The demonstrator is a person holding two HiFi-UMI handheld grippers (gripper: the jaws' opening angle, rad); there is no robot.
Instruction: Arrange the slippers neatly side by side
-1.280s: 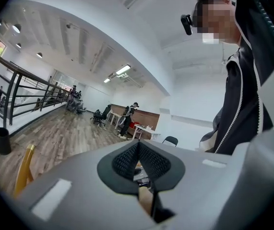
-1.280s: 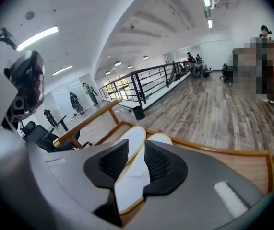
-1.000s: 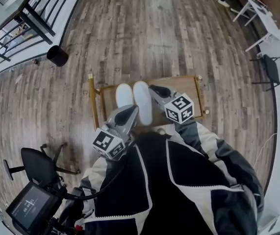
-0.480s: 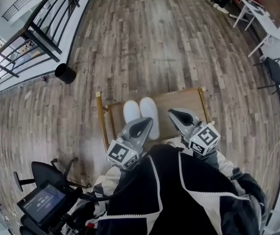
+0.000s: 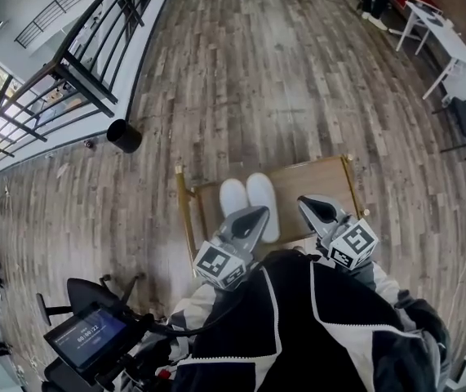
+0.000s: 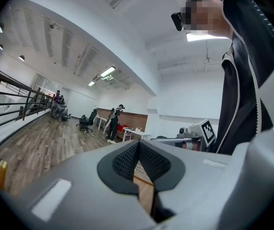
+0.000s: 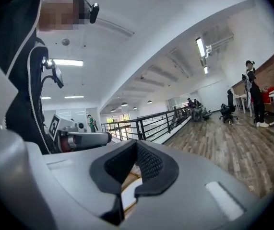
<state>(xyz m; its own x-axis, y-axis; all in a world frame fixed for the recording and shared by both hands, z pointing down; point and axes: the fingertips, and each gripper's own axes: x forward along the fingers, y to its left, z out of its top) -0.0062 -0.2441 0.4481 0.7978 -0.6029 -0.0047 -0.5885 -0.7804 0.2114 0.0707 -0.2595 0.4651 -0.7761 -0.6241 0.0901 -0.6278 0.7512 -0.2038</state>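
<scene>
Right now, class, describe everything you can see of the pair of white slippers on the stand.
The pair of white slippers looks soft and plain, with rounded closed toes pointing away from the person. They lie flat, side by side and seemingly touching, on the left part of a low wooden stand. The left one's near end is hidden behind the left hand-held gripper, which is shut and holds nothing.

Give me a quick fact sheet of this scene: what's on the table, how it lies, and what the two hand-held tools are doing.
Surface: low wooden table on a plank floor
Items: two white slippers, lying side by side and touching
Left tool: shut, holding nothing
Right tool: shut, holding nothing
Task status: slippers look neatly paired
</scene>
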